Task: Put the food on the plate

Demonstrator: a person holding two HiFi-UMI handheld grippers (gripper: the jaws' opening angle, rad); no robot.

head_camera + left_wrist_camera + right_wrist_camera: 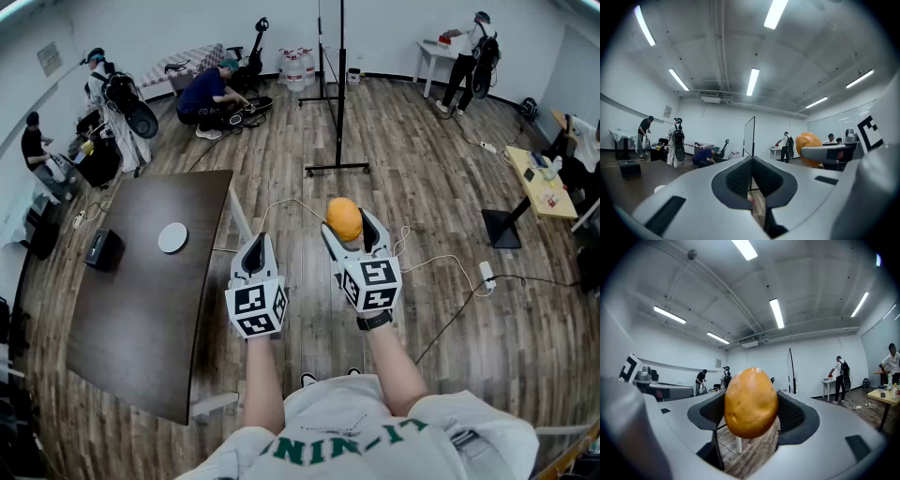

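Note:
An orange-brown potato (344, 218) is clamped between the jaws of my right gripper (347, 228), held up in the air over the wooden floor; it fills the middle of the right gripper view as the potato (751, 402). My left gripper (254, 253) is held level beside it, shut with nothing between its jaws, as the left gripper (751, 187) shows. The small white plate (172, 238) lies on the dark brown table (141, 309) to the left of both grippers. In the left gripper view the potato (809, 146) shows at the right.
A black box (102, 249) rests on the table near the plate. A black stand (337, 167) rises ahead, and white cables (441, 262) trail across the floor. Several people work around the room's edges. A yellow table (541, 183) stands at the right.

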